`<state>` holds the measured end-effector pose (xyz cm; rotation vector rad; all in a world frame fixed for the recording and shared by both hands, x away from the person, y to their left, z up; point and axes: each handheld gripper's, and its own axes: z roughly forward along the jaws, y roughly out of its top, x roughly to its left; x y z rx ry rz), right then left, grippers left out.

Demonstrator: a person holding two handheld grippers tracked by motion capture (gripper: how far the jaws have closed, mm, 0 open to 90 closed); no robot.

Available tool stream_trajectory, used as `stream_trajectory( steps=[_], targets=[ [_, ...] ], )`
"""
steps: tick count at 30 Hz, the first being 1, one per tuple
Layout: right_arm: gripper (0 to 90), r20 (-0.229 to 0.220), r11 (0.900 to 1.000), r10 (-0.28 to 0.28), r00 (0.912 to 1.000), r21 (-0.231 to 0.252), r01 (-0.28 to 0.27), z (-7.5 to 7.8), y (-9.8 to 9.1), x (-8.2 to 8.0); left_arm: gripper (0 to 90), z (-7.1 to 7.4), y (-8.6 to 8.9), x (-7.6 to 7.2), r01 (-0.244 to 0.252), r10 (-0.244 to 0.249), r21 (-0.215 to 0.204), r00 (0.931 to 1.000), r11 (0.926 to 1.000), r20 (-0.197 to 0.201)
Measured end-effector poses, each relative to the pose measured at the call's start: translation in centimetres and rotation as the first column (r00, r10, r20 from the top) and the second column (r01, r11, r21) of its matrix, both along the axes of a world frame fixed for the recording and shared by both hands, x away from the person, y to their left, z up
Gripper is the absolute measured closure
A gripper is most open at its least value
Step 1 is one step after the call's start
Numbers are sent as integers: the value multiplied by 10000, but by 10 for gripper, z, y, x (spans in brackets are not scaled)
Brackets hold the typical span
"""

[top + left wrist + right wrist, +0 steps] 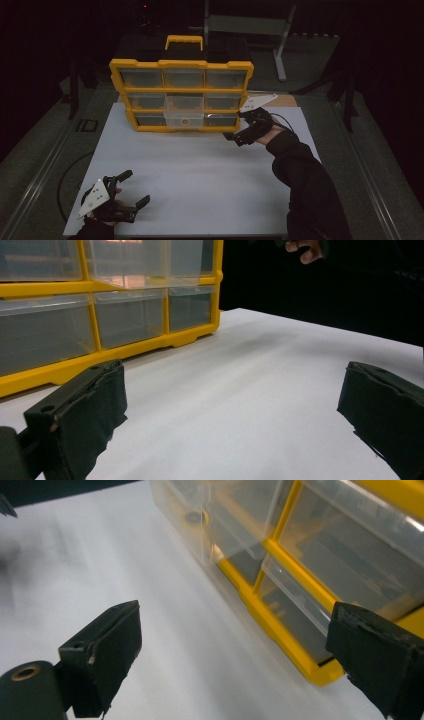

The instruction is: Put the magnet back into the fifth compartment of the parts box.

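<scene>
The yellow drawer cabinet (182, 95) stands upright at the far edge of the white tabletop (200, 175), its bottom-middle clear drawer (183, 119) pulled partly out toward the person. The right gripper (239, 131) hovers just off the cabinet's lower right corner, jaws apart and empty, probably lined up to reach that drawer. The left gripper (134, 189) waits at the near left corner, jaws apart too, with bare tabletop between them.

Open white table (200, 175) before the yellow drawer cabinet (181, 95), pulled-out drawer (183, 119) protruding.
</scene>
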<state>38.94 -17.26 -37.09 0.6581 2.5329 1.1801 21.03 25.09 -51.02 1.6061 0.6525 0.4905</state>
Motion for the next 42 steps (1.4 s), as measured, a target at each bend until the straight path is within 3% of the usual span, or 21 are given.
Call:
stream_trajectory(
  steps=[24,38,42],
  targets=[
    [79,-215,9997,-159,9996,193,163,-41,-29,-26,1,0,0,0,-16,16,39,10000,10000,-8],
    [79,-198,9990,-322,9993,310,328,-71,-48,-52,1,0,-1,1,-15,15,79,10000,10000,-24],
    [79,-402,9990,-261,9988,339,275,-81,-51,-59,1,-1,-1,1,-1,1,92,10000,10000,-23]
  ],
)
